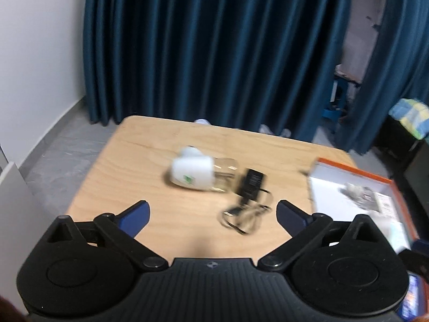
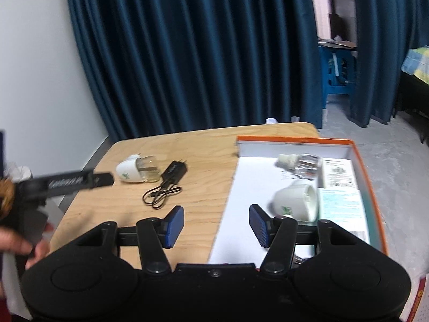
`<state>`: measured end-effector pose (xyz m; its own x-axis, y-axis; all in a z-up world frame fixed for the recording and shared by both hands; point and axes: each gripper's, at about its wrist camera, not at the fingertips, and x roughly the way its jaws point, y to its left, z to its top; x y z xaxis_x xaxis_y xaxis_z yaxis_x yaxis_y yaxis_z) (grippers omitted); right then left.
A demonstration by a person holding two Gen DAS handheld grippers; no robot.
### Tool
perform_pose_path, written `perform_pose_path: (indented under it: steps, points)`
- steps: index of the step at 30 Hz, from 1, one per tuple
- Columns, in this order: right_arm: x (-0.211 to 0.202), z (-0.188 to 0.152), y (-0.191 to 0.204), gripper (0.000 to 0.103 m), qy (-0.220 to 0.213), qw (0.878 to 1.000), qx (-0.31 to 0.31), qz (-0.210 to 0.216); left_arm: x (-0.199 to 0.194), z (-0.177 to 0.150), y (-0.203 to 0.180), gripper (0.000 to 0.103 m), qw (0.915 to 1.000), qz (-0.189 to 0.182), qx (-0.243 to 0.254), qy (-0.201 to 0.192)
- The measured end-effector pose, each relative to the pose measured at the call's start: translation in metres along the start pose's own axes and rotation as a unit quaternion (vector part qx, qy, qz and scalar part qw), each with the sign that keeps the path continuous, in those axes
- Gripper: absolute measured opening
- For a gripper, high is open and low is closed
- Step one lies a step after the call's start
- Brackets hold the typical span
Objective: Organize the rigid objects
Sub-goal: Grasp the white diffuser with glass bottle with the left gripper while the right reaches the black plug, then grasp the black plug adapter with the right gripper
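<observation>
A white plastic plug-in vaporiser with a clear liquid bottle (image 2: 135, 171) lies on its side on the light wooden desk (image 2: 203, 145), near the middle of the desk's left half, and just beside it on its right lies a black power adapter (image 2: 174, 173) whose thin black cable (image 2: 161, 194) is bunched in loose loops toward the near edge. To the right, an open orange-rimmed cardboard box with a white interior (image 2: 295, 141) stands on the desk's right part; inside it lie a second white vaporiser body (image 2: 295, 201) on its side, a small clear bottle with a white cap (image 2: 300, 163), and printed paper leaflets (image 2: 340, 187) along the right wall. The right tongs (image 2: 216, 225), with blue pads, stand about half open over the box's left edge and grip nothing. The left tongs (image 1: 213, 214) are spread wide over the near desk, empty, with the cable (image 1: 246, 214) lying between and beyond the tips; in the right wrist view they enter as a blurred black bar (image 2: 77, 181) from the left, carried by a person's hand (image 2: 24, 244). Dark blue pleated curtains (image 2: 187, 53) hang behind the desk, beside a white wall (image 2: 40, 67).
</observation>
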<state>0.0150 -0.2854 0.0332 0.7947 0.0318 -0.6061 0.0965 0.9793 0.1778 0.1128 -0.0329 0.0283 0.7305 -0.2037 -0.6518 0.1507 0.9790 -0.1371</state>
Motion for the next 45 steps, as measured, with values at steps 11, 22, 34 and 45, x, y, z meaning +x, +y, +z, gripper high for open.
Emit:
perform_pose_path:
  steps: [11,22,34,45]
  points:
    - [0.054,0.01,0.023,0.066,0.017,0.999,-0.021,0.02,0.078,0.024,-0.01,0.103,0.9985,0.011,0.053,-0.011]
    - [0.104,0.022,0.033,0.066,0.032,0.998,-0.028,0.036,0.129,0.026,0.0,0.102,0.9982,0.019,0.056,-0.01]
    - [0.177,0.04,0.057,0.066,0.081,0.996,-0.001,0.035,0.106,0.019,0.038,0.098,0.9975,0.024,0.063,-0.024]
    - [0.245,0.051,0.1,0.057,0.097,0.993,-0.014,-0.062,0.069,0.019,0.073,0.099,0.9977,0.05,0.038,-0.025]
